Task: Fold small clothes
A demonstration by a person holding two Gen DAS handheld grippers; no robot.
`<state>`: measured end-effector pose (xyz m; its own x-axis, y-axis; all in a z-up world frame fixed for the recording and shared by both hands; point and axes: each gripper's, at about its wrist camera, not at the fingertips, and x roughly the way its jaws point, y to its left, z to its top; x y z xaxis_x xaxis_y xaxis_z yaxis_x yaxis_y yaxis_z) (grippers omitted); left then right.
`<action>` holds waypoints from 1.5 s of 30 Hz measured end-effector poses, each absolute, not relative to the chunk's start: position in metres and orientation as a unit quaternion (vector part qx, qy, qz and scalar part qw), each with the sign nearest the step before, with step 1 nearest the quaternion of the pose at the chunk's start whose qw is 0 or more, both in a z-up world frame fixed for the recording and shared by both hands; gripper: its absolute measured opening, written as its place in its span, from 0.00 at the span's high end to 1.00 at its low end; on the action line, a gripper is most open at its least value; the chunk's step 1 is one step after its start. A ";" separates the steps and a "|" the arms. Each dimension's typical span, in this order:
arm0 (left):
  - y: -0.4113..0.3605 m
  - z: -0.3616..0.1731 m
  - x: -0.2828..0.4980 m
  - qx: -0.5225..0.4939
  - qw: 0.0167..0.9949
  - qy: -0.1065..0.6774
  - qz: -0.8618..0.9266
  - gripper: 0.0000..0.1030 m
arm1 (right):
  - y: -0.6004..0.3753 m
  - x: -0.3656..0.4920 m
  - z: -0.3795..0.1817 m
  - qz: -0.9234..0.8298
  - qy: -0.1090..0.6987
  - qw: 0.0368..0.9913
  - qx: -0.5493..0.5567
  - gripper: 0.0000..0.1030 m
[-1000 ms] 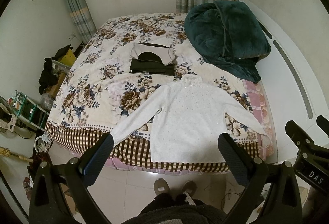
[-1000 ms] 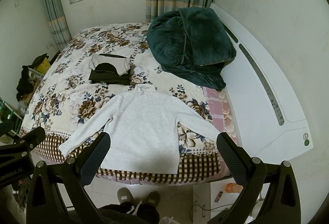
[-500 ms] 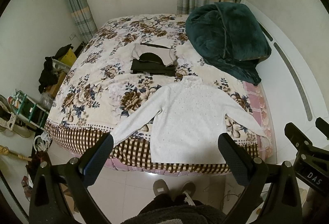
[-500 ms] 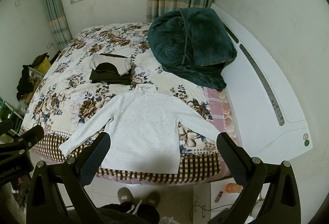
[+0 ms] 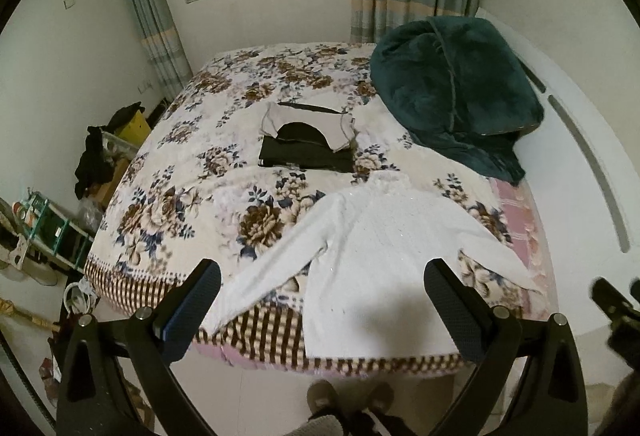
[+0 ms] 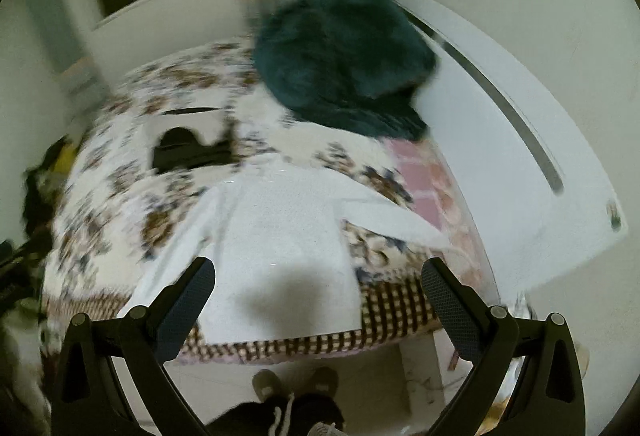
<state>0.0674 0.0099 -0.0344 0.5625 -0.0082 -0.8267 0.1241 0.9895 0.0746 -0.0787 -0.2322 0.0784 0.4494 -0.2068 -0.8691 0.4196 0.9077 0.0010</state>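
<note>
A white long-sleeved sweater (image 5: 384, 236) lies flat, sleeves spread, at the near edge of the floral bed (image 5: 192, 172); it also shows in the right wrist view (image 6: 280, 236), blurred. A stack of folded dark and beige clothes (image 5: 308, 140) sits behind it, seen too in the right wrist view (image 6: 188, 152). My left gripper (image 5: 322, 310) is open and empty above the sweater's hem. My right gripper (image 6: 318, 300) is open and empty above the hem too. Its tip shows at the right of the left wrist view (image 5: 612, 300).
A dark green blanket (image 5: 452, 88) is heaped at the bed's far right against the white headboard (image 5: 580, 140). Clutter and a green rack (image 5: 44, 220) stand on the floor left of the bed. The person's feet (image 5: 344, 400) stand at the bed's edge.
Both grippers have moved forward and down toward the sweater. The right wrist view is now motion-blurred and tilted. Both stay open.
</note>
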 end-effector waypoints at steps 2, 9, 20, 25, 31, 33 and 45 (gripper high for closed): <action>0.011 -0.062 0.090 0.064 0.876 0.476 -0.036 0.00 | -0.262 -0.078 0.046 -0.223 0.498 0.827 0.138 0.00; -0.030 -0.172 0.164 0.065 0.838 0.542 -0.006 0.00 | -0.400 -0.089 -0.107 -0.331 0.516 0.740 0.276 0.06; -0.093 -0.367 0.227 0.118 0.768 0.626 0.066 0.00 | -0.614 -0.096 -0.371 -0.439 0.485 0.571 0.496 0.44; -0.118 -0.440 0.243 0.124 0.740 0.657 0.069 0.00 | -0.677 -0.117 -0.456 -0.483 0.442 0.510 0.557 0.44; -0.153 -0.490 0.247 0.131 0.725 0.675 0.042 0.00 | -0.724 -0.130 -0.520 -0.504 0.369 0.466 0.627 0.44; -0.162 -0.501 0.247 0.135 0.724 0.676 0.025 0.00 | -0.732 -0.126 -0.529 -0.508 0.352 0.466 0.633 0.48; -0.159 -0.518 0.252 0.137 0.730 0.670 0.014 0.00 | -0.710 -0.097 -0.450 -0.505 0.334 0.630 0.486 0.92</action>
<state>0.2522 -0.1589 -0.5182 0.1025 0.2034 -0.9737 0.1627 0.9623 0.2181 -0.0966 -0.7097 -0.4498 0.2663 -0.3110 -0.9124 0.9613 0.0164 0.2750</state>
